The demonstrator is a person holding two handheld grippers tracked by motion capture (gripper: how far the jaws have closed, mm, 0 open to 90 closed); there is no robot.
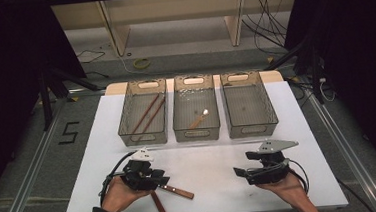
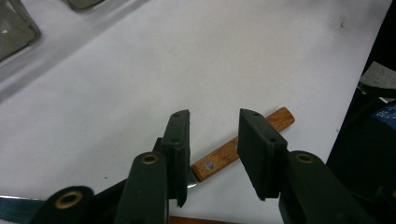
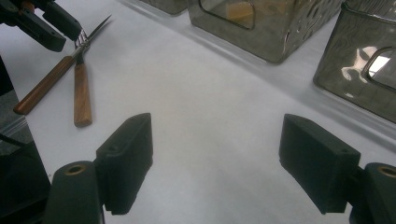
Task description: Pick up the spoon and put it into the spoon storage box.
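Observation:
Two wooden-handled utensils lie crossed near the table's front left. One handle points right, the other handle points to the front edge. My left gripper hovers low over where they meet. In the left gripper view its jaws straddle the riveted handle, with gaps on both sides and no pad pressing. My right gripper rests at the front right, wide open over bare white table. It sees both utensil handles, one ending in pointed tines.
Three translucent grey bins stand in a row at the back. The left bin holds two long wooden sticks. A small wooden-handled piece with a pale tip lies in the middle bin. The right bin has nothing visible inside.

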